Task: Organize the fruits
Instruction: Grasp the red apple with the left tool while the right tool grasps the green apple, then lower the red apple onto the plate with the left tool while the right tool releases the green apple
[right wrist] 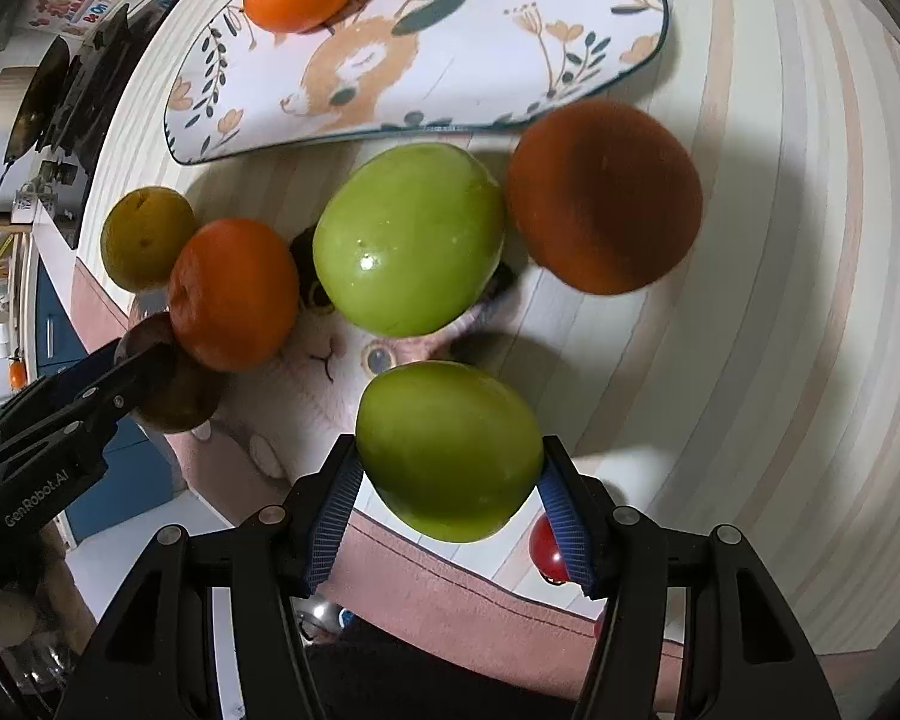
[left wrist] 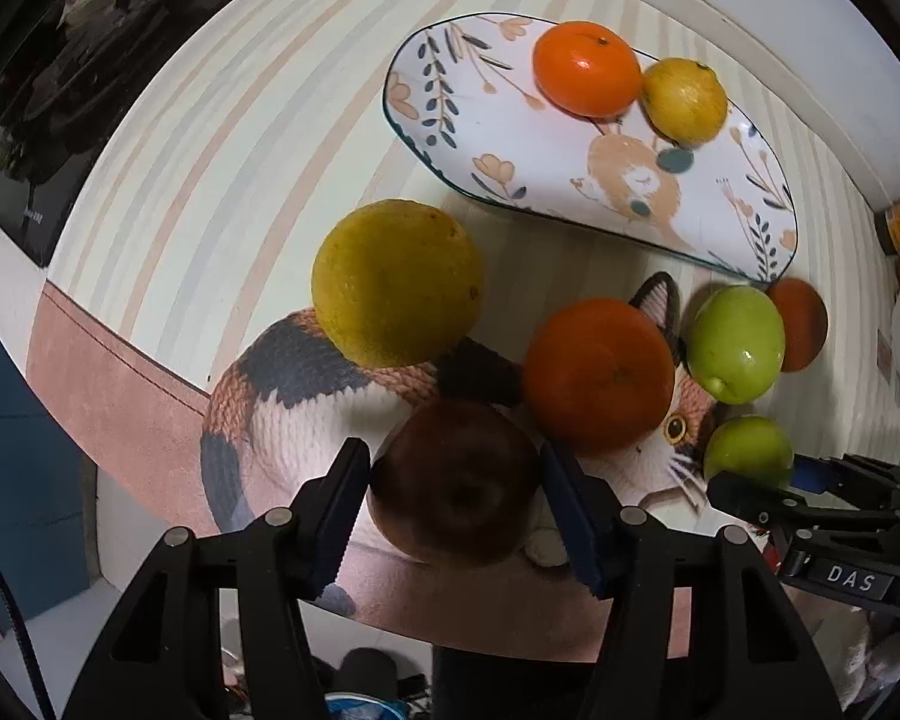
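A striped cloth [left wrist: 222,138] is covering the tabletop, its cat print lying under the loose fruit. The oval plate [left wrist: 486,120] is carrying an orange [left wrist: 585,69] and a lemon [left wrist: 684,99]. The left gripper [left wrist: 456,495] is clamping its jaws on a brown apple [left wrist: 453,483]; the right gripper [right wrist: 450,480] is clamping a green apple [right wrist: 450,450]

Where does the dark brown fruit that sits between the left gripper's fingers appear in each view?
Left wrist view: the dark brown fruit is at bottom centre, between the left gripper's fingers.
Right wrist view: it is at the left edge, partly hidden behind that gripper.
Shared landmark: the orange that lies right next to it on the cat mat.
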A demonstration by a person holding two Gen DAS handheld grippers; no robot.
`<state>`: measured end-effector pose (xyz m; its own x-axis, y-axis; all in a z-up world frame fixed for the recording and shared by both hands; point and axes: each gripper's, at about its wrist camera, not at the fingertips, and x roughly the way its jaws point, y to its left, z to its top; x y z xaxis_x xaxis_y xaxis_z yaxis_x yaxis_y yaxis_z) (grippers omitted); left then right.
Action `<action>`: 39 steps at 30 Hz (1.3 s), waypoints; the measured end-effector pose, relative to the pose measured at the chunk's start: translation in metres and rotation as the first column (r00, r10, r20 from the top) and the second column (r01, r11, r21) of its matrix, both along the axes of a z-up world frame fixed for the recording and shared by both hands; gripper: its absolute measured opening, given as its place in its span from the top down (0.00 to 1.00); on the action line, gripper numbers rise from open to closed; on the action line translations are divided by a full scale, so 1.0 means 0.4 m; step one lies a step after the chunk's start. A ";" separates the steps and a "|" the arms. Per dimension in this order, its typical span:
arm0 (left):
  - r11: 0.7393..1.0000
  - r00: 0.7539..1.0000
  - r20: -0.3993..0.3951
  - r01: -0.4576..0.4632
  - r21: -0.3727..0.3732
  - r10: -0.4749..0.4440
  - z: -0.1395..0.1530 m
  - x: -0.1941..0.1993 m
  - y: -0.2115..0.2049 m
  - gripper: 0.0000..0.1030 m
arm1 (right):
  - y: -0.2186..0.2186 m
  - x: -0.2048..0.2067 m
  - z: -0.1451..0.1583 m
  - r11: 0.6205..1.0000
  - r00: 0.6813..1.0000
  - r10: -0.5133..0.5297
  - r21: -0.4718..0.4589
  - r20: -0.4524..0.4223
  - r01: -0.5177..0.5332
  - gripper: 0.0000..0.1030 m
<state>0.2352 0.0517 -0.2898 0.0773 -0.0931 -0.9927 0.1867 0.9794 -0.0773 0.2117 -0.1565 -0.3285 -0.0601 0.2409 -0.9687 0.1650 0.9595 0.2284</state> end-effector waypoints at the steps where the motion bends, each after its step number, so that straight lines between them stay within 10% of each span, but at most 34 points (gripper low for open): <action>1: 1.000 1.000 0.005 0.005 -0.005 -0.005 0.000 -0.002 0.003 0.43 | 0.002 -0.002 0.001 1.000 1.000 -0.001 -0.002 0.005 0.001 0.40; 27: 0.999 0.999 -0.049 -0.018 -0.039 0.016 -0.051 0.015 0.031 0.38 | 0.011 0.025 0.005 0.999 1.000 0.020 -0.026 -0.020 -0.021 0.40; 39: 0.994 0.992 0.119 0.051 -0.094 -0.039 0.176 0.116 -0.035 0.38 | -0.077 0.133 0.182 0.996 0.986 -0.092 0.026 0.141 0.090 0.40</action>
